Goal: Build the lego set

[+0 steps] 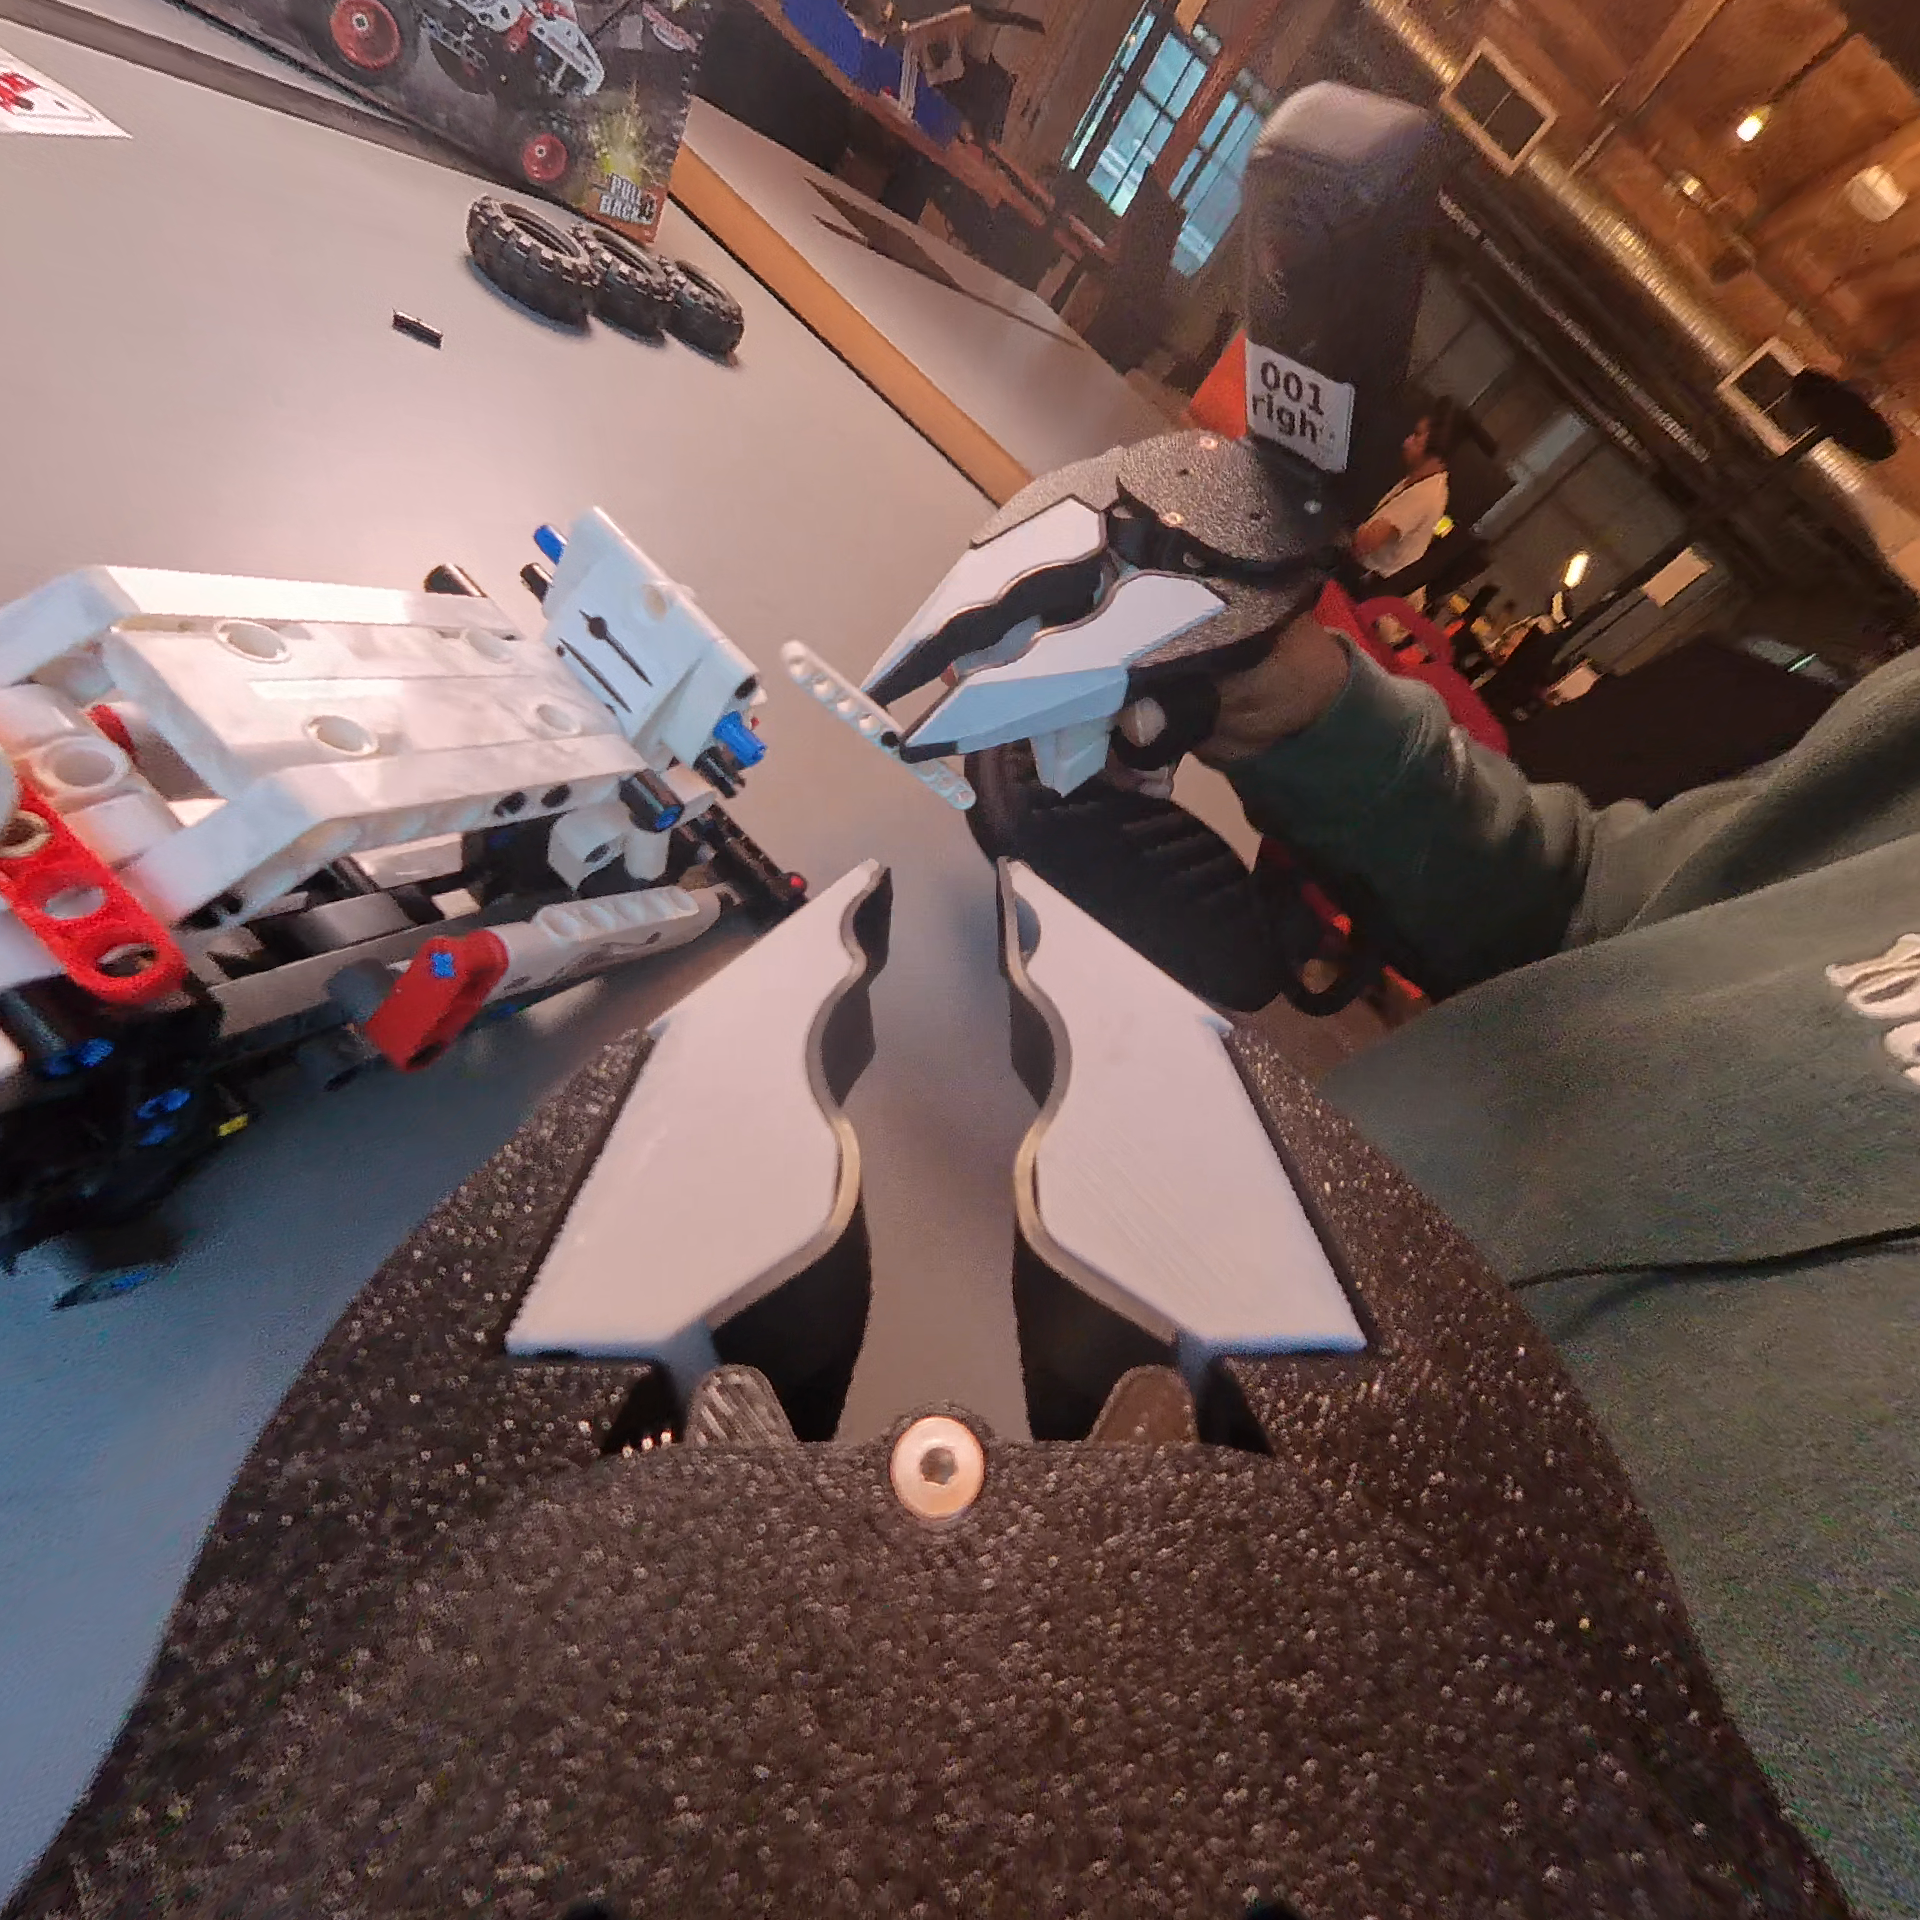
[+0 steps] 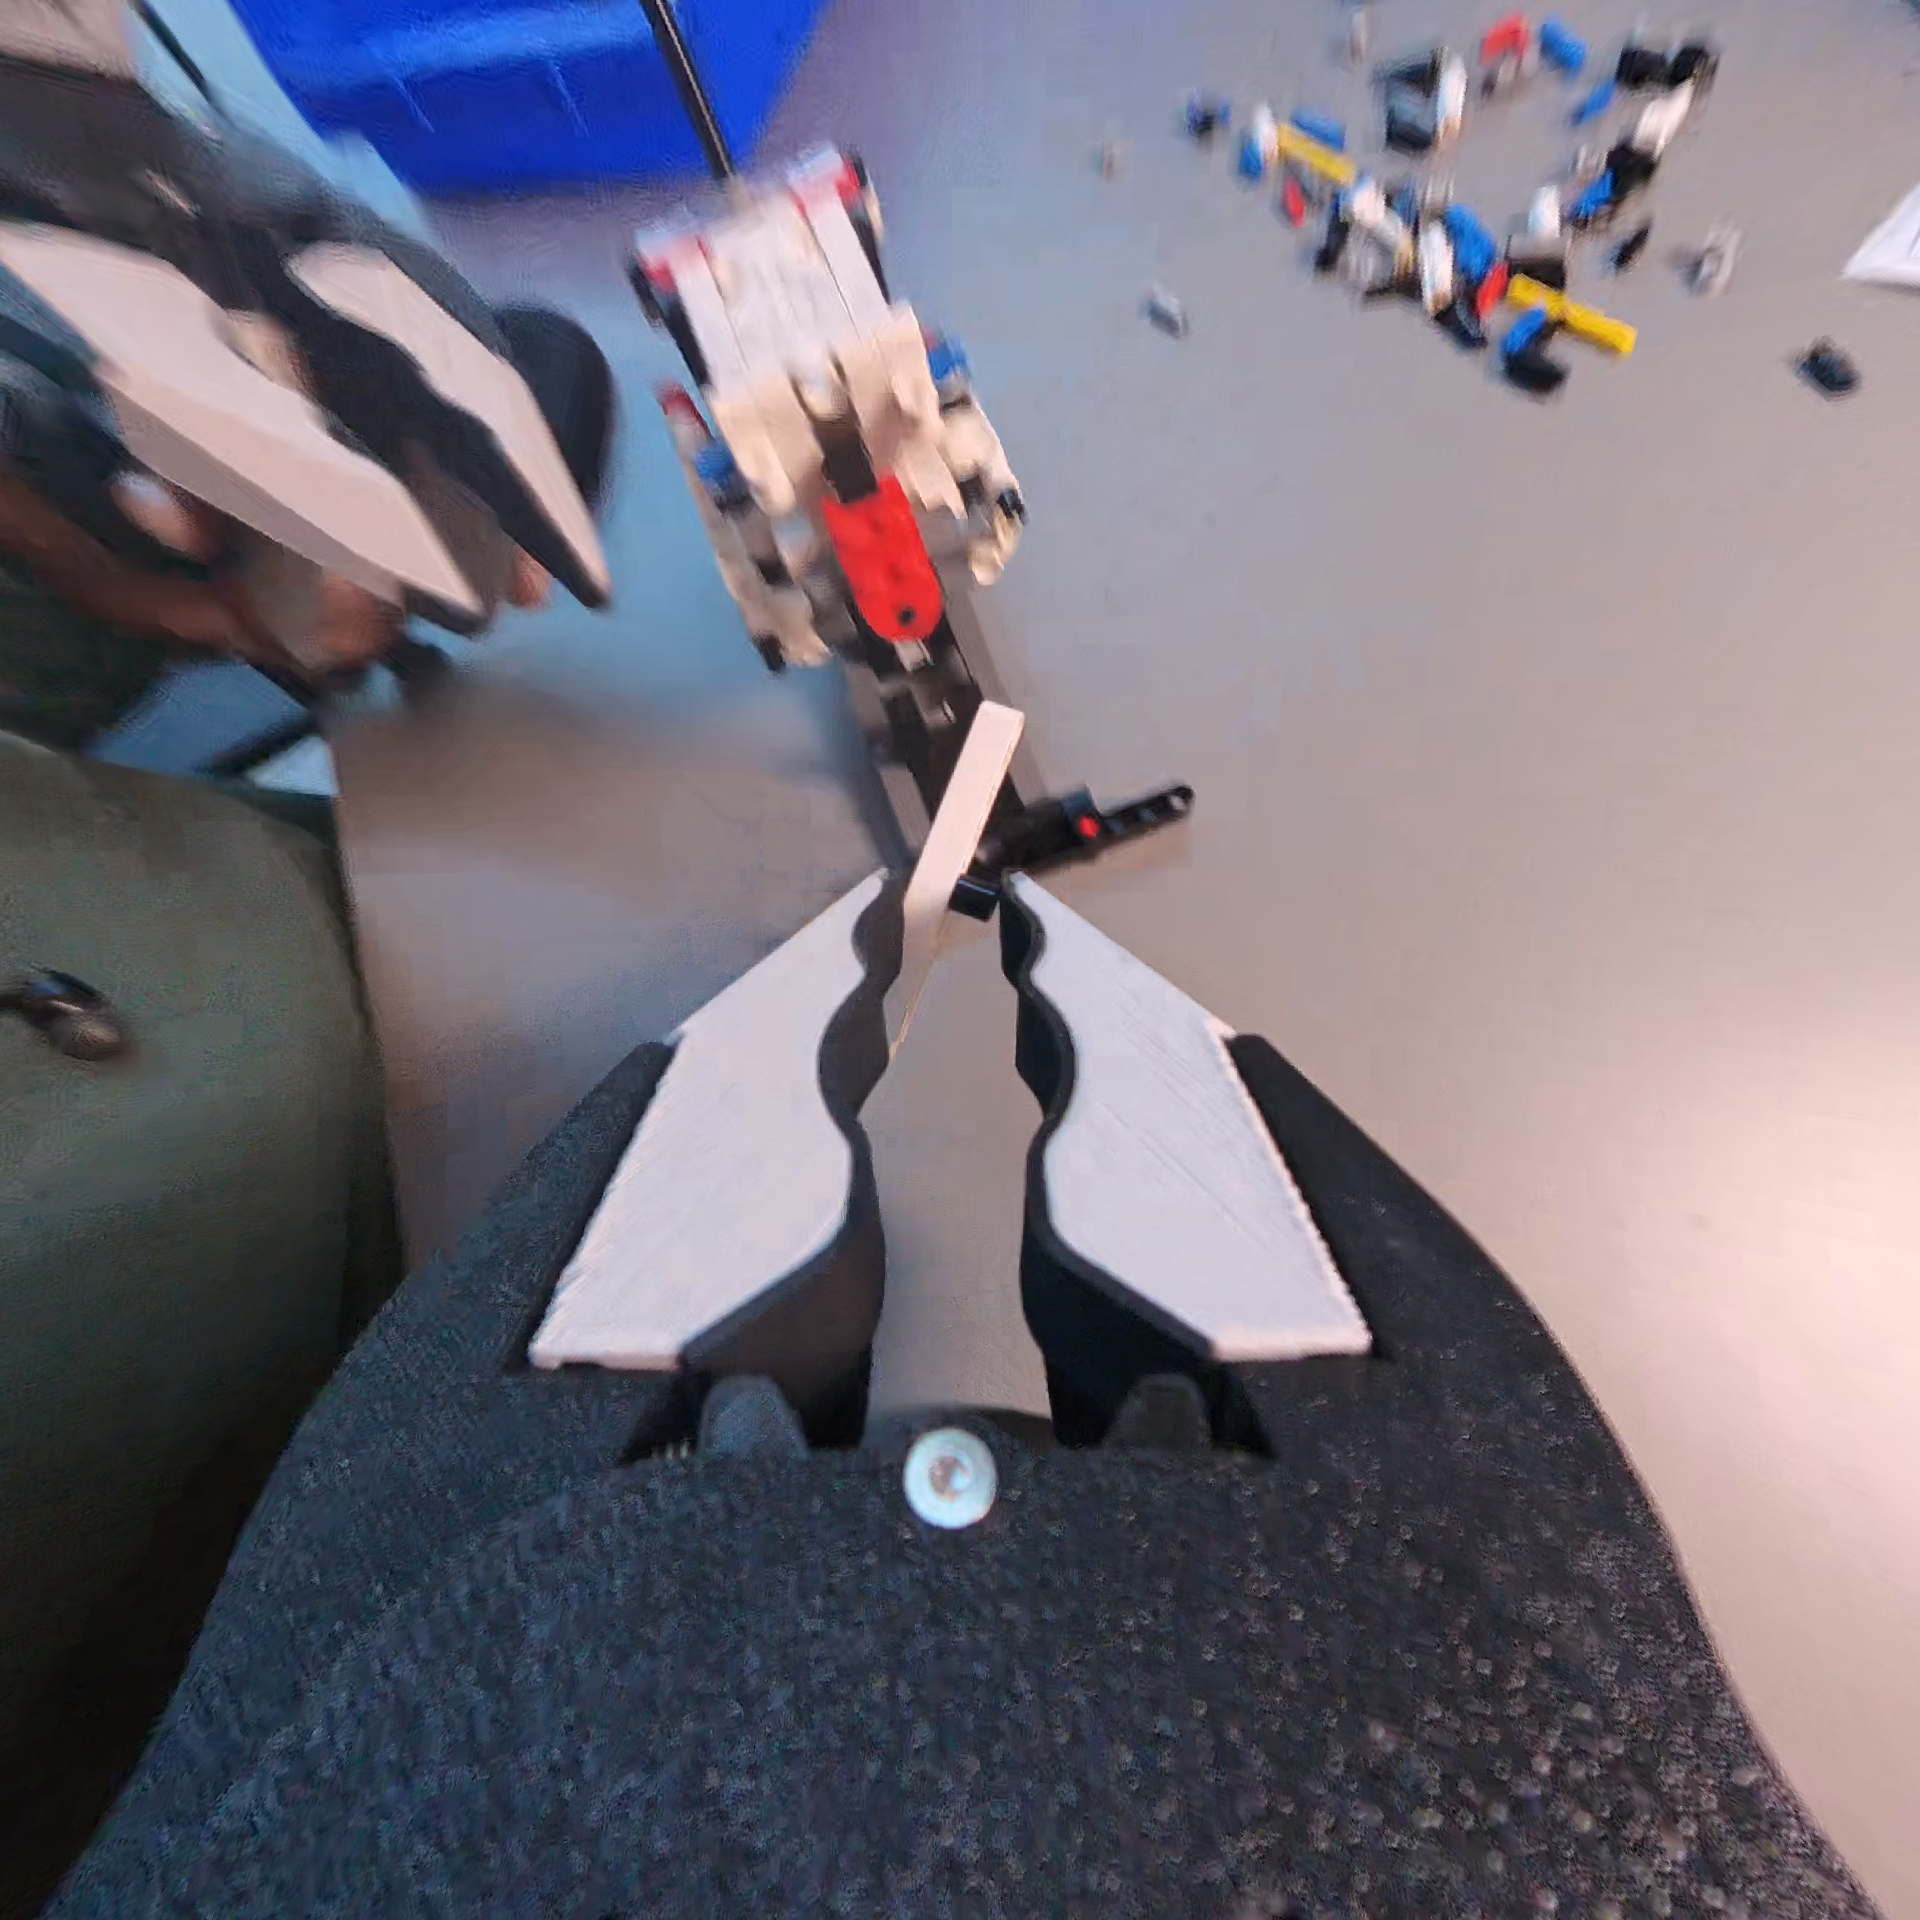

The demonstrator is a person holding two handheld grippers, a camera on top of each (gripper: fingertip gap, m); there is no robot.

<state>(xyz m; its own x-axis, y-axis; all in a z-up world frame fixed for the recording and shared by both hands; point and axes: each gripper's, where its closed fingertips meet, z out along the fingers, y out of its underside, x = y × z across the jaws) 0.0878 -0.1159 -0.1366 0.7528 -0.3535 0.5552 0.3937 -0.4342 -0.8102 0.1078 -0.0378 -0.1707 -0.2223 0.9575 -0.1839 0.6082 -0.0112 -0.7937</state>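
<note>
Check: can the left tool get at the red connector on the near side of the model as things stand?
Probably yes. The left tool is open and empty, and the red connector sits exposed on the model just to its left, with bare table between. The right tool, holding the white beam, is farther off.

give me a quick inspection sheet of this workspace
surface: grey table, mostly bare
job's things: part-built truck; white beam in the right gripper; three tyres; box
clutter: loose parts; lone black pin
grippers: left gripper open, empty; right shut on beam
cables: thin black cable over green sweater
surroundings: blue bin; person in background
</note>
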